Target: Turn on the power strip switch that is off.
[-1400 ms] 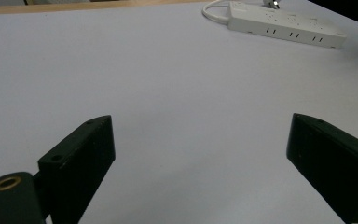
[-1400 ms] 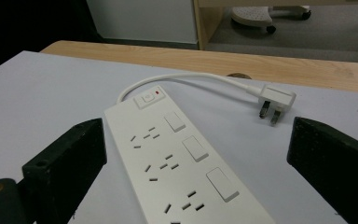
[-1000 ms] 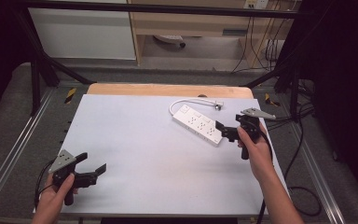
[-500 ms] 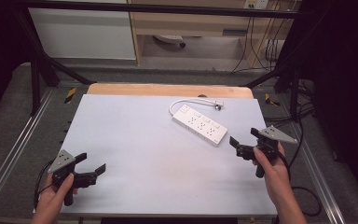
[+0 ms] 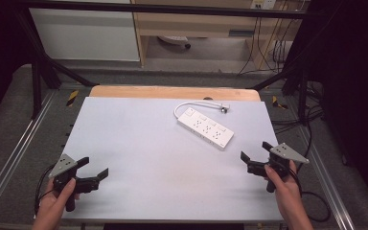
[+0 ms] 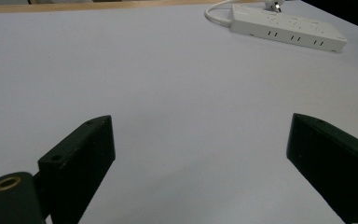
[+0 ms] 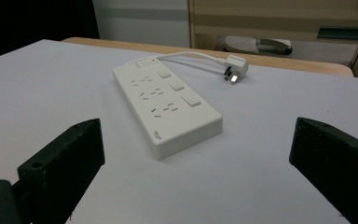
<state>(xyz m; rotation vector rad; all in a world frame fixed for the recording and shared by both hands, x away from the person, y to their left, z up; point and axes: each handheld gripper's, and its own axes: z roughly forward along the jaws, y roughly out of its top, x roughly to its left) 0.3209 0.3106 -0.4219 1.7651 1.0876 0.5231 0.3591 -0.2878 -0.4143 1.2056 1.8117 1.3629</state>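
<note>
Power strip beyond right gripper

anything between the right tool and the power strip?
Nothing visible. The right tool is open and faces the power strip across bare table; the plug and cord lie on the strip's far side.

White power strip is lying flat and diagonal on the table's far-right area, its cord curling behind to the plug.
</note>
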